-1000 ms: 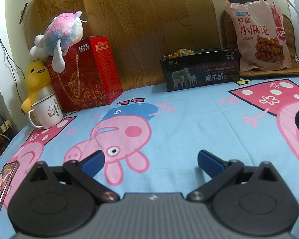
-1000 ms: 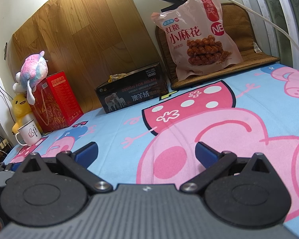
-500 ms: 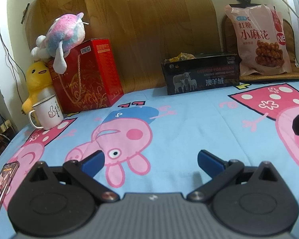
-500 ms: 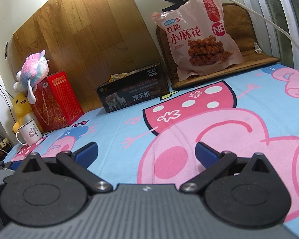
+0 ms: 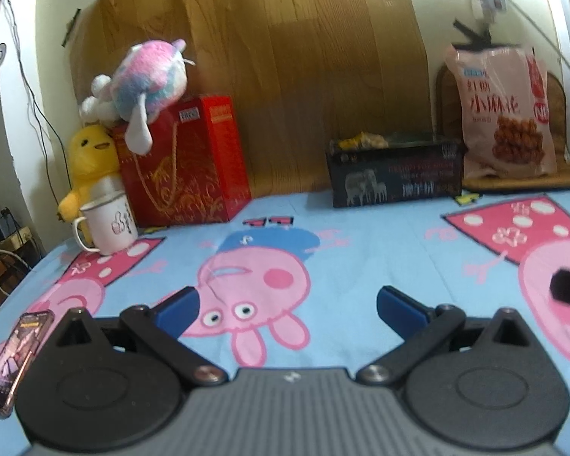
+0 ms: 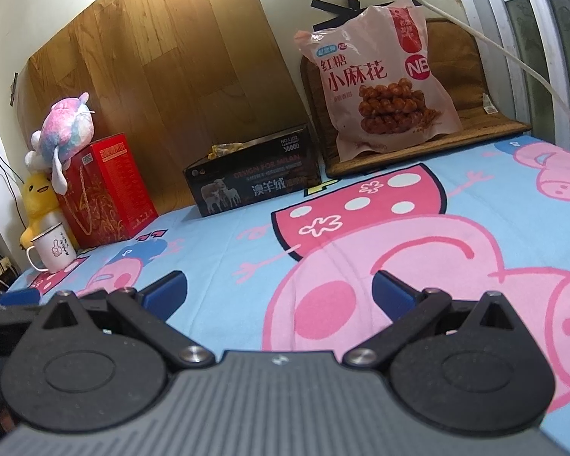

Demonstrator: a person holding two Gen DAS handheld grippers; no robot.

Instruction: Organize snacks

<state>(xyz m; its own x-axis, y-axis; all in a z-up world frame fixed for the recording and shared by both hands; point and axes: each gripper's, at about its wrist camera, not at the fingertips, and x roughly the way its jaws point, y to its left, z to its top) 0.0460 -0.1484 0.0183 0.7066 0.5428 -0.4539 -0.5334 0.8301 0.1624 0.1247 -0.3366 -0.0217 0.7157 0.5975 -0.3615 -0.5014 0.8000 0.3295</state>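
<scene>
While blurred, left gripper (image 5: 287, 306) jaws wide, seemingly empty — right gripper (image 6: 279, 290) likewise.

The left gripper (image 5: 287, 306) is held low and level, its 2 blue fingers (image 5: 176, 309) spread wide with nothing between them. The right gripper (image 6: 279, 290) is held likewise, its 2 fingers (image 6: 393, 292) also parted and empty.

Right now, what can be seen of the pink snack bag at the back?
The pink snack bag is a glossy plastic pouch, sealed and puffed, printed with red Chinese lettering, a red NB badge and a picture of brown twisted pastries. It stands upright, leaning back on a brown cushion, right of the black box. Neither tongs touch it.
</scene>
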